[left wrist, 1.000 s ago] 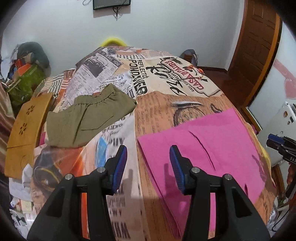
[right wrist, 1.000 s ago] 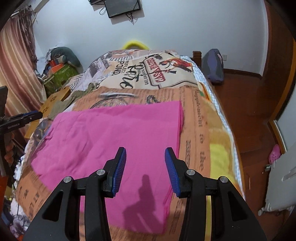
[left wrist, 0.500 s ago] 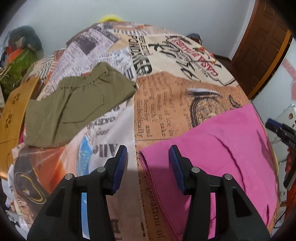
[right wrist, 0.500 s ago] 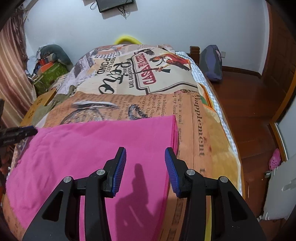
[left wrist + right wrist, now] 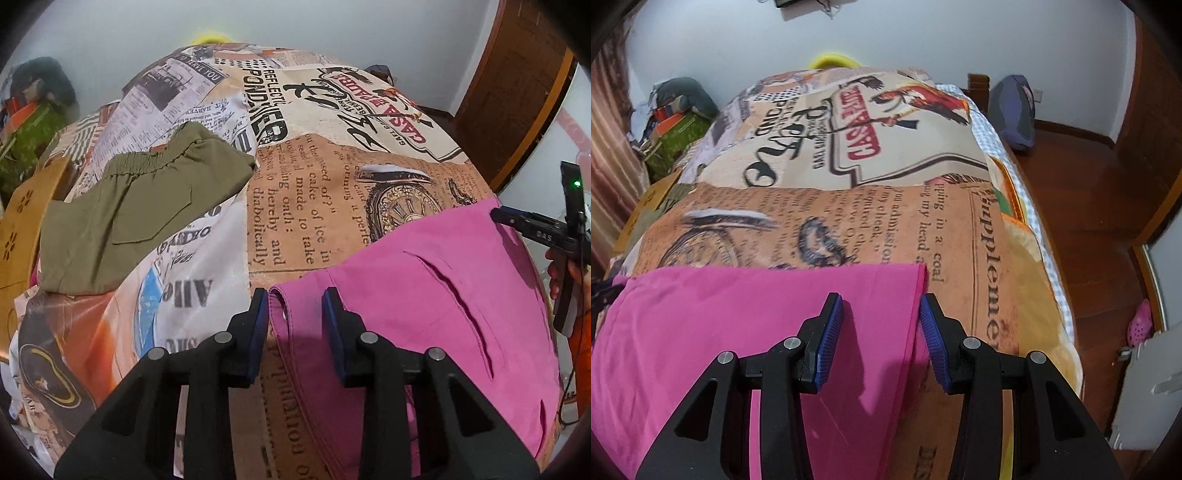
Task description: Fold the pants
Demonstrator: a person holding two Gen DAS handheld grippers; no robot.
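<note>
Pink pants (image 5: pixel 436 295) lie flat on the newspaper-print bedspread (image 5: pixel 295 206). My left gripper (image 5: pixel 294 310) is open, its jaws on either side of the pants' near-left corner with the waistband button. In the right wrist view the pink pants (image 5: pixel 738 314) fill the lower left. My right gripper (image 5: pixel 882 317) is open over their far-right corner, one jaw on each side of the edge. The right gripper also shows in the left wrist view (image 5: pixel 532 229) at the pants' far corner.
Folded olive pants (image 5: pixel 136 214) lie on the bed to the left. A wooden board (image 5: pixel 22 229) stands at the bed's left edge. Clutter (image 5: pixel 676 122) is piled by the wall. A dark bag (image 5: pixel 1015 110) and wooden floor (image 5: pixel 1089 206) lie to the right.
Both grippers have moved forward and down to the pants' corners. The left now straddles the waistband corner, the right the far-right corner. Both stay open.
</note>
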